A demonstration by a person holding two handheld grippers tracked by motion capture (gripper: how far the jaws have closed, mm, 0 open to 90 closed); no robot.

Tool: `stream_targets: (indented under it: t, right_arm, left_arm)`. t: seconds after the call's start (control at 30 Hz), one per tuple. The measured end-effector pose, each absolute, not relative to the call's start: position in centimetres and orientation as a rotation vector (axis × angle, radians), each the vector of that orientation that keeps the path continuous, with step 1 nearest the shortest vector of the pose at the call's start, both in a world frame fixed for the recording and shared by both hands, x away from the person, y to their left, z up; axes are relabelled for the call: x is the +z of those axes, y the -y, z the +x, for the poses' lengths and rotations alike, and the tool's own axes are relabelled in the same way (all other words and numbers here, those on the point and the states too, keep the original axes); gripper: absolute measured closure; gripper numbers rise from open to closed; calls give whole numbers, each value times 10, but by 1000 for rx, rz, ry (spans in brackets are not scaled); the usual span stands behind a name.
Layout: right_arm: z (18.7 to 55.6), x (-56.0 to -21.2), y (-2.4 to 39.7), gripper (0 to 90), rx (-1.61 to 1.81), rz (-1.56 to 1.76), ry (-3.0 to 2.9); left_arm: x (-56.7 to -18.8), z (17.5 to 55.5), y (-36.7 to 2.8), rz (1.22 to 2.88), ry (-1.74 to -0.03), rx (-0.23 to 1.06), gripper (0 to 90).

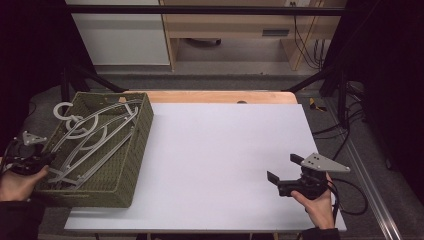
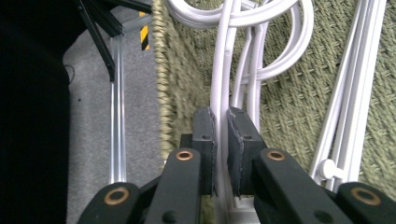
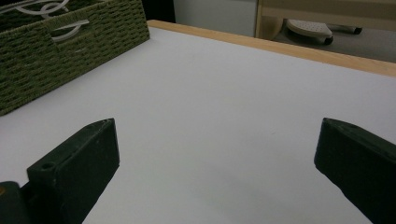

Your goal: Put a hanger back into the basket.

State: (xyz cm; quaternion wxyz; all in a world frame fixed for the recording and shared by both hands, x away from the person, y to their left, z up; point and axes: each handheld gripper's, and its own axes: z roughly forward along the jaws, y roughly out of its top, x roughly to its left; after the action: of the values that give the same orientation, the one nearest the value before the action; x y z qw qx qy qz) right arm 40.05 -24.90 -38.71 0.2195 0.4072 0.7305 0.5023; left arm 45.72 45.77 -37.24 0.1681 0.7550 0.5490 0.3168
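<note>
surface: white table [image 1: 215, 165], wooden far edge | on it: green woven basket [image 1: 132, 165] at left

The left gripper [image 2: 221, 140] has its jaws pressed nearly together, pinching, held low in the left hand [image 1: 17, 182]. The right gripper [image 1: 285, 170] rests with jaws spread wide.

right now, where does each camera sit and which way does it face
High view: above the person's side, looking down on the table; both hands and grippers show.
Left gripper view: rides the left gripper, looking into the basket; its jaws are clamped on a white hanger.
Right gripper view: rides the right gripper, jaws wide, facing across the table.
All three share the basket.
</note>
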Motion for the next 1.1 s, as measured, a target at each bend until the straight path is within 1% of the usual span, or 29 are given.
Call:
stream_targets:
  t: [0.07,0.13,0.33,0.4,0.43,0.47,0.63,0.73,0.9,1.1]
  right_arm:
    - [401,-387,249,2,1389,1121,-2025]
    - [401,-387,249,2,1384,1120,-2024]
    - [400,-387,248,2,1389,1121,-2025]
    - [401,-387,249,2,1391,1126,-2018]
    - [400,-387,249,2,1392,1128,-2020]
    - [400,-387,249,2,1391,1127,-2020]
    - [401,-387,249,2,1387,1119,-2025]
    - [400,-387,249,2,1391,1126,-2019]
    - [400,-387,249,2,1393,1126,-2018]
    - [400,-386,250,2,1396,1125,-2014]
  left_arm:
    - [-373,458,-455,2159,-1564,897,827]
    - [-373,458,-453,2163,-1560,839,824]
    - [-376,462,-452,2211,-1592,787,811]
    - [-376,463,-452,2246,-1582,755,798]
    - [-376,463,-451,2233,-1570,721,797]
    - [-376,462,-450,2233,-1554,716,790]
    - [-364,454,-444,2158,-1502,752,717]
    - [-354,445,-436,2078,-1429,761,647]
    - [-344,430,-413,1919,-1284,737,538]
    - [-339,418,-380,1804,-1111,662,424]
